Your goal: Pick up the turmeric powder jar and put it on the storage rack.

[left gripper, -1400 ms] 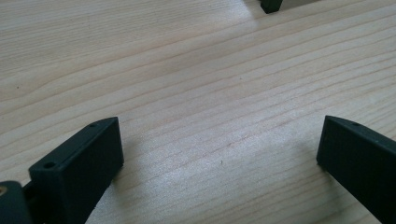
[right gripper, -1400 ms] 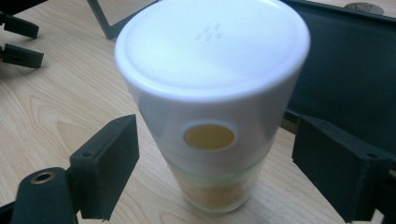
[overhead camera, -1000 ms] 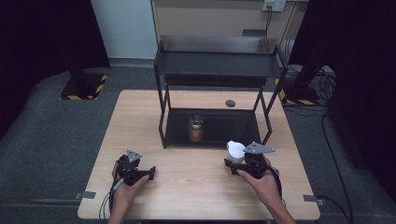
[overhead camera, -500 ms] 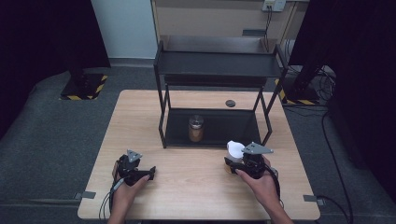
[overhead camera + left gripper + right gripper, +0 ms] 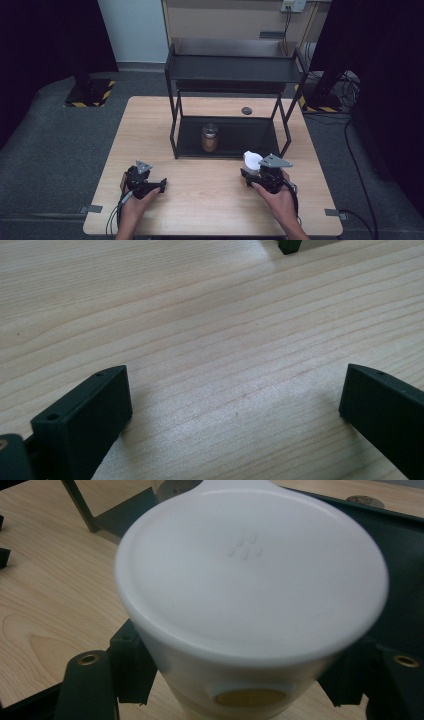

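**White bottle pinned in my right fingers, rack dead ahead**

Pale wood runs under everything. At the lower left of the high view my left gripper (image 5: 150,186) rests on the bench (image 5: 210,200), its fingers (image 5: 85,420) spread wide with nothing but bare grain between them. Moving right, the black rack (image 5: 235,70) stands at centre frame, and a brown jar (image 5: 209,138) sits on its lower shelf (image 5: 245,137). At the lower right, my right gripper (image 5: 261,172) has just been closing, and its fingers (image 5: 127,670) now clamp the sides of the white-lidded bottle (image 5: 250,575). The bottle stands upright, long axis vertical, lid toward the camera, just in front of the rack's right legs. The shelf lies straight ahead of it, so I judge the right hand is the one to carry it in.
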`<move>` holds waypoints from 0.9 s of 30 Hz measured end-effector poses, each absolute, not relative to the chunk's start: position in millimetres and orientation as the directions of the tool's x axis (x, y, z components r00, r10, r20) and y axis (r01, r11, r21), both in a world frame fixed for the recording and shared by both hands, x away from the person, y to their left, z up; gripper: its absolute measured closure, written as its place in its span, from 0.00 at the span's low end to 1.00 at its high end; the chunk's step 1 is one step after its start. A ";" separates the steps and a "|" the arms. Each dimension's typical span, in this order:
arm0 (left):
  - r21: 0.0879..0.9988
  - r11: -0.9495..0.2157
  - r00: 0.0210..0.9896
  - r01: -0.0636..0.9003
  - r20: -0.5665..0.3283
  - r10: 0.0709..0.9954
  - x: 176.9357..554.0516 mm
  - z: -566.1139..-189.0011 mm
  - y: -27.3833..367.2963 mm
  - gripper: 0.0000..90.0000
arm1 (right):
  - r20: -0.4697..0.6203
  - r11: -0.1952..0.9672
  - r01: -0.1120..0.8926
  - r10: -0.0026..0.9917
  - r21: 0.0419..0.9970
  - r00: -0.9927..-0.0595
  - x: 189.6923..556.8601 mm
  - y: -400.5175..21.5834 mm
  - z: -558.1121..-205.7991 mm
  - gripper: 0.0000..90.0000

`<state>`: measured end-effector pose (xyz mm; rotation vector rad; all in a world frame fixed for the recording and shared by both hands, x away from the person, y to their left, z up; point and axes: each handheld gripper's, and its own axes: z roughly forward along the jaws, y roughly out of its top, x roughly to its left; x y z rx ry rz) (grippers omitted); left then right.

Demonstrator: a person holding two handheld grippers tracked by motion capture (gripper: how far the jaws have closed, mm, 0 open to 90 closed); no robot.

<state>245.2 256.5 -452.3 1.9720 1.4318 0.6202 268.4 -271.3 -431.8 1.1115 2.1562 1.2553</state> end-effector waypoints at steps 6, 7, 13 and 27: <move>0.714 -0.223 0.303 0.663 0.016 0.953 245.2 -452.3 256.5 0.00 | 0.040 0.273 0.420 0.798 0.865 -0.601 264.6 -270.2 -428.7 0.35; 0.714 -0.223 0.303 0.663 0.016 0.953 245.2 -452.3 256.5 0.00 | 0.039 0.273 0.420 0.799 0.866 -0.600 264.4 -270.0 -427.7 0.35; 0.714 -0.223 0.303 0.663 0.016 0.953 245.1 -452.4 256.5 0.00 | 0.044 0.264 0.424 0.806 0.866 -0.590 265.4 -268.9 -422.8 0.35; 0.714 -0.223 0.303 0.664 0.016 0.953 245.1 -452.3 256.4 0.00 | 0.044 0.251 0.426 0.819 0.869 -0.572 278.8 -265.9 -410.0 0.35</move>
